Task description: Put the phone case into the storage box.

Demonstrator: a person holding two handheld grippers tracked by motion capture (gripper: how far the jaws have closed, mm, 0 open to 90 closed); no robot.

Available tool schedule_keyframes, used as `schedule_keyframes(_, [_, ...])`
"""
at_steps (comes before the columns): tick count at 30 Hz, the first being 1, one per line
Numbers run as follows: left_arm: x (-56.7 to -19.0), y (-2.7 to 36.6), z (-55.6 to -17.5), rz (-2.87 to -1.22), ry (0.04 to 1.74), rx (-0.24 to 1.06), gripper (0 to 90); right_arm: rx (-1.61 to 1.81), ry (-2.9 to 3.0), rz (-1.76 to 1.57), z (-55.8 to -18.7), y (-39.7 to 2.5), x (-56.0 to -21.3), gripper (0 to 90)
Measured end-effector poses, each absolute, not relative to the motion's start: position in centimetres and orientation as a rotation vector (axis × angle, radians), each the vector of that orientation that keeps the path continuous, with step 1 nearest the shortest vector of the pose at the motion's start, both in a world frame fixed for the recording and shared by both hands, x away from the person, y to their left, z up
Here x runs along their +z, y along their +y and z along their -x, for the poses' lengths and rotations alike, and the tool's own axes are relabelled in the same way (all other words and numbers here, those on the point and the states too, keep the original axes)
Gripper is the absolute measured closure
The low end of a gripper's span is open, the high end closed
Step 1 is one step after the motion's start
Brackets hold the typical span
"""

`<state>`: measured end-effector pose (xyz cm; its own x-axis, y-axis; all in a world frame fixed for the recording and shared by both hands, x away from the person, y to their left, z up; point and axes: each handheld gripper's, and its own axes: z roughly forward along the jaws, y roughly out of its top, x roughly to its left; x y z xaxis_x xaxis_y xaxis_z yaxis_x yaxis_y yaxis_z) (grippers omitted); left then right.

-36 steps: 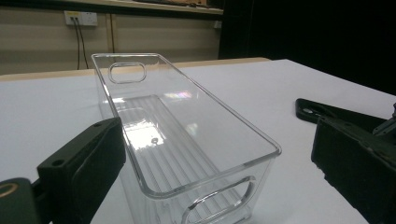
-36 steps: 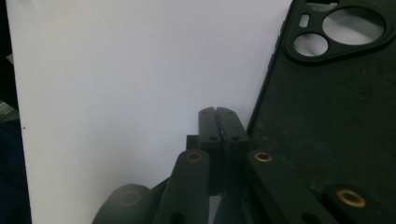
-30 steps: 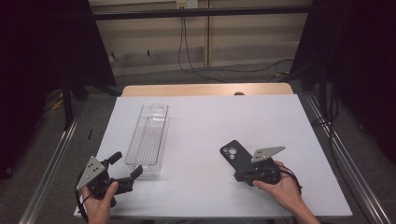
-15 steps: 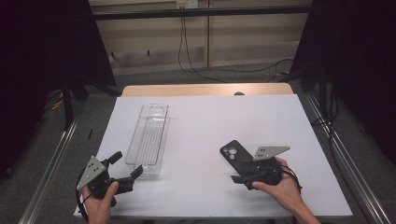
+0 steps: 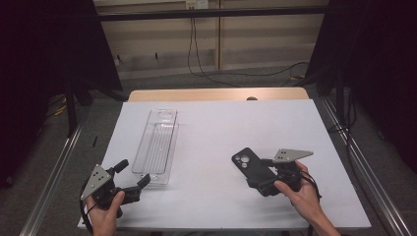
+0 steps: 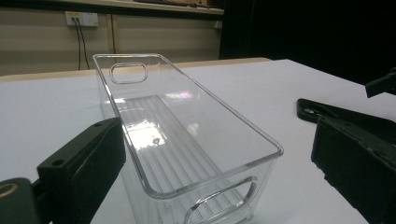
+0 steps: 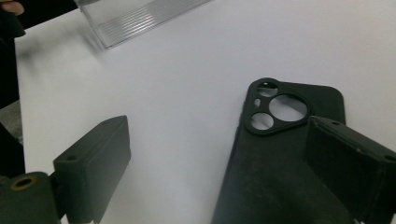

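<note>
You had both tongs spread wide and empty, the right gripper (image 5: pixel 263 179) with one jaw over the flat black phone case (image 7: pixel 280 158), the left gripper (image 5: pixel 129 178) straddling the clear ribbed plastic bin (image 6: pixel 187 140)'s near end, so centring the case before closing looked wise.

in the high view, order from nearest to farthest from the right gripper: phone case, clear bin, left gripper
1. phone case, lying at the right gripper itself.
2. clear bin, left of centre on the table.
3. left gripper, near the front left corner.
</note>
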<state>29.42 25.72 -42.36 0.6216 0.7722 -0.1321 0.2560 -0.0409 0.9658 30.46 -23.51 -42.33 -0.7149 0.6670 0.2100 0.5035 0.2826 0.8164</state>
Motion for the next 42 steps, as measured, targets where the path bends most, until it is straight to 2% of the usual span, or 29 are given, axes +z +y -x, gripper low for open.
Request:
schedule_keyframes(6, [-42.3,25.8,-29.4,-1.604,0.871,0.522,3.0,1.351,2.333,-1.150,-31.3,-24.3,-41.8,8.1])
schedule_keyframes(8, [-42.3,25.9,-29.4,-1.604,0.872,0.524,3.0,1.295,2.324,-1.218,-31.8,-24.9,-41.8,4.1])
schedule_keyframes(28, [-42.3,25.9,-29.5,-1.595,0.871,0.518,3.0,0.924,2.575,-1.320,-35.9,-23.2,-43.2,5.2])
schedule_keyframes(42, [-42.3,25.8,-29.6,-1.607,0.865,0.517,3.0,0.783,2.641,-1.336,-36.4,-22.1,-44.0,5.3])
